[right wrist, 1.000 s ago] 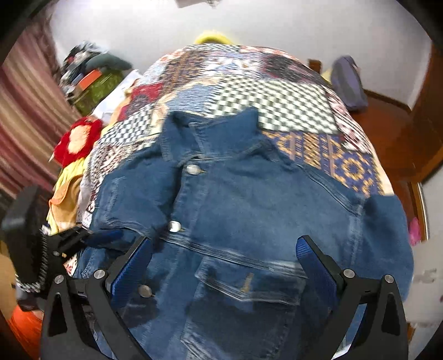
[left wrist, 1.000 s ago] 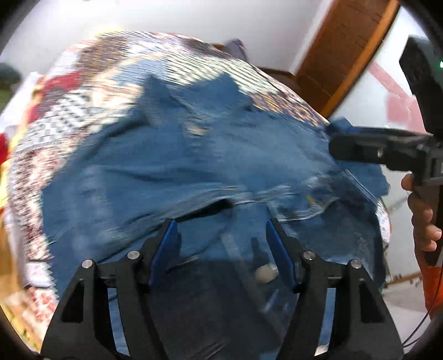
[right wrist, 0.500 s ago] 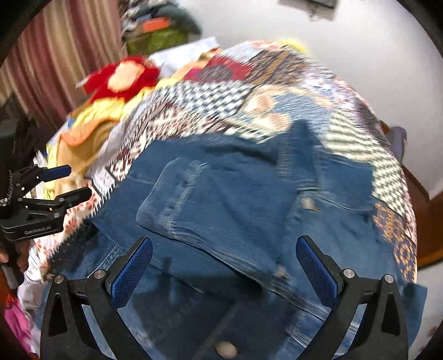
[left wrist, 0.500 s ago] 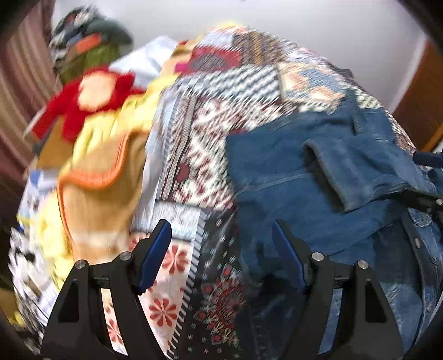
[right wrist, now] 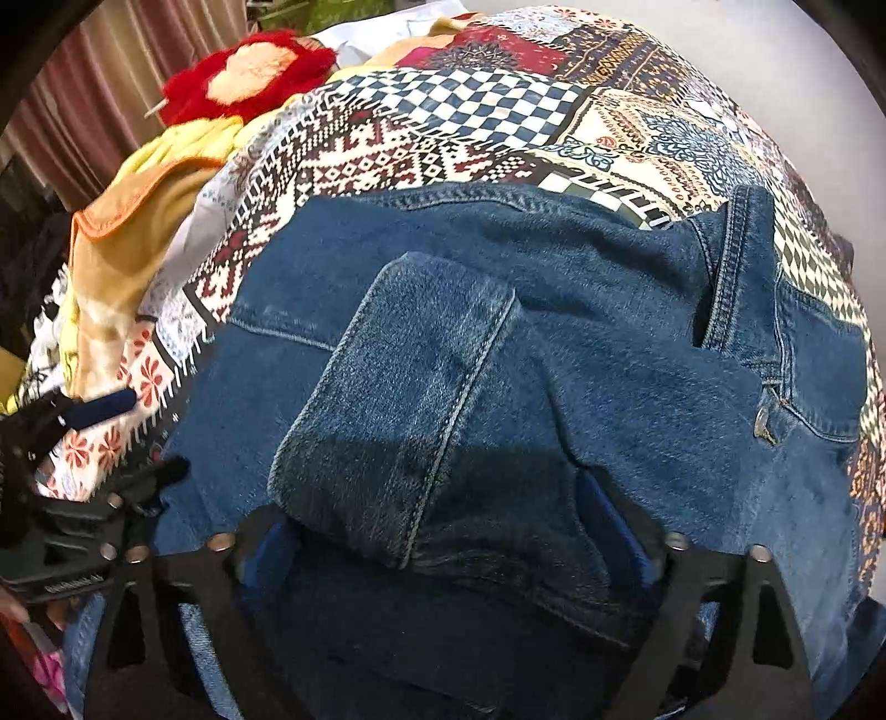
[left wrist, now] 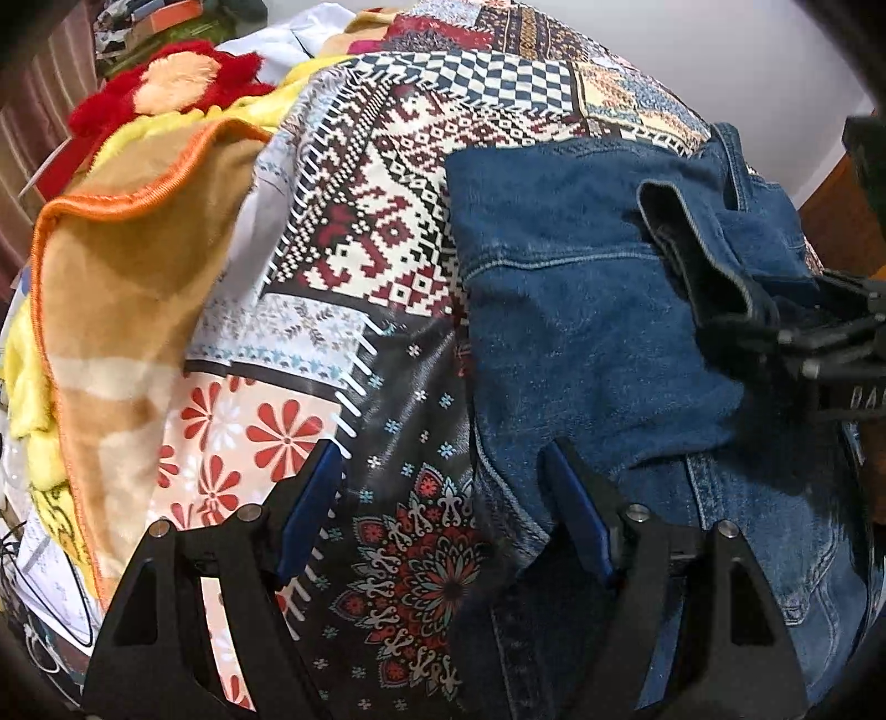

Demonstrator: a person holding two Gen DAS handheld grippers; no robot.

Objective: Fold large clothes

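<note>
Where the denim jacket [right wrist: 498,354] bunches in the lower half of the right wrist view, its folded sleeve cuff [right wrist: 410,404] hides most of the right gripper [right wrist: 443,531]: only slivers of the blue pads [right wrist: 266,545] show at either side of the fabric. Its jaws have just been closing with the denim between them, yet whether the pads press on the cloth cannot be told. At the left edge of that view the other tool appears, partly cut off.

Seen from the left wrist, the left gripper [left wrist: 443,515] stands fairly wide, its jaws having just been opening; one blue pad lies over the patchwork bedspread [left wrist: 387,232], the other at the jacket's left edge, with nothing pinched between them. At the right edge, the right gripper's black frame is blurred and half out of view against the denim.

The jacket lies on the bedspread, filling the right side of the left wrist view. An orange-edged blanket [left wrist: 122,277] and a red plush toy [left wrist: 166,83] sit at upper left, striped curtains [right wrist: 111,94] behind them, and a pale wall [right wrist: 747,50] at upper right.
</note>
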